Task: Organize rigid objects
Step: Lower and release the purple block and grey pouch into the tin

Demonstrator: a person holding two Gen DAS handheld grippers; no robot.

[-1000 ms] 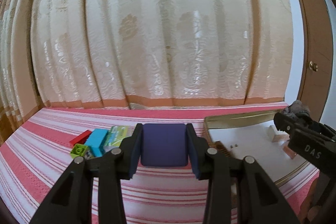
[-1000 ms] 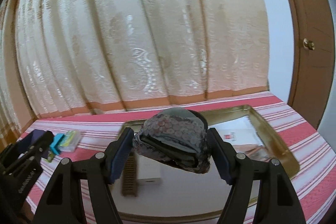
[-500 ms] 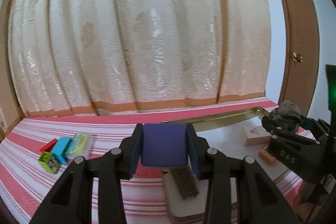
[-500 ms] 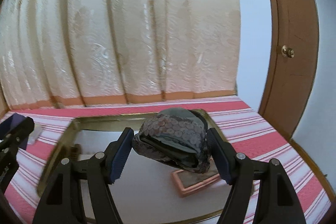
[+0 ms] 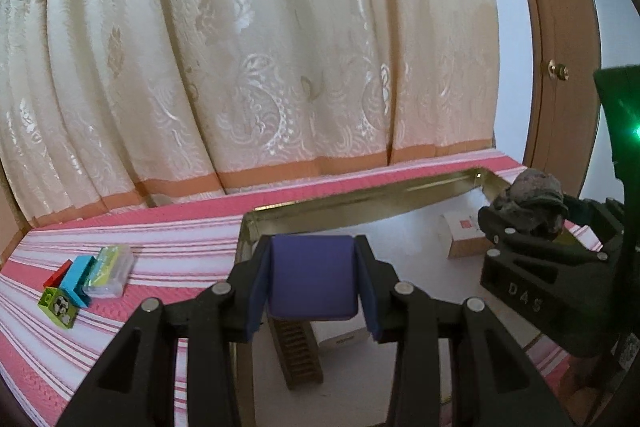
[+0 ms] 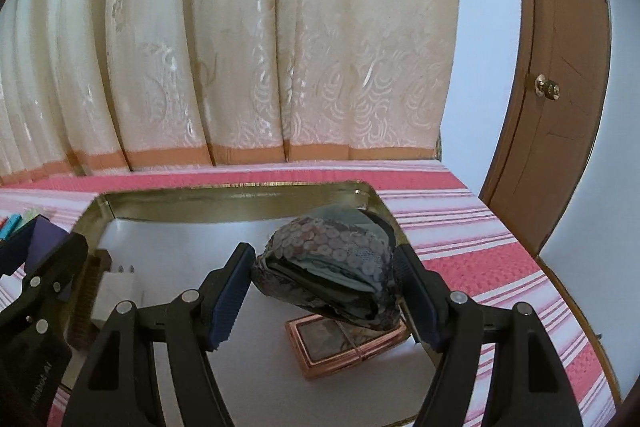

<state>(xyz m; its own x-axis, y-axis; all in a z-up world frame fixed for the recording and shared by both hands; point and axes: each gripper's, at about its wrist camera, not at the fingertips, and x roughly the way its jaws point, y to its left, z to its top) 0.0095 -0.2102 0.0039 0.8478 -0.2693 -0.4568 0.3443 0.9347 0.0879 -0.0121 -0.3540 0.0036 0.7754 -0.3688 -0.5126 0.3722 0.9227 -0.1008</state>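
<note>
My left gripper (image 5: 312, 283) is shut on a purple block (image 5: 312, 277), held above the left end of a gold-rimmed tray (image 5: 360, 195). My right gripper (image 6: 324, 287) is shut on a patterned fabric pouch (image 6: 332, 263) over the tray's (image 6: 232, 193) right half. Below the pouch lies a copper-coloured flat case (image 6: 344, 343). In the left wrist view the right gripper (image 5: 532, 227) with the pouch (image 5: 532, 199) shows at the right. The left gripper (image 6: 44, 263) with the purple block (image 6: 44, 239) shows at the left edge of the right wrist view.
Inside the tray lie a brown comb (image 5: 298, 355), a white box (image 5: 344, 341) and a small tan box (image 5: 464, 231). On the striped cloth at the left sit a clear green-and-white case (image 5: 110, 269), a blue block (image 5: 76, 279), a red block (image 5: 58, 273) and a green block (image 5: 60, 307). A curtain hangs behind; a wooden door (image 6: 560, 75) stands right.
Both grippers have moved to the right, still holding their objects. The tray now fills more of each view and the coloured blocks have slid toward the left edge.
</note>
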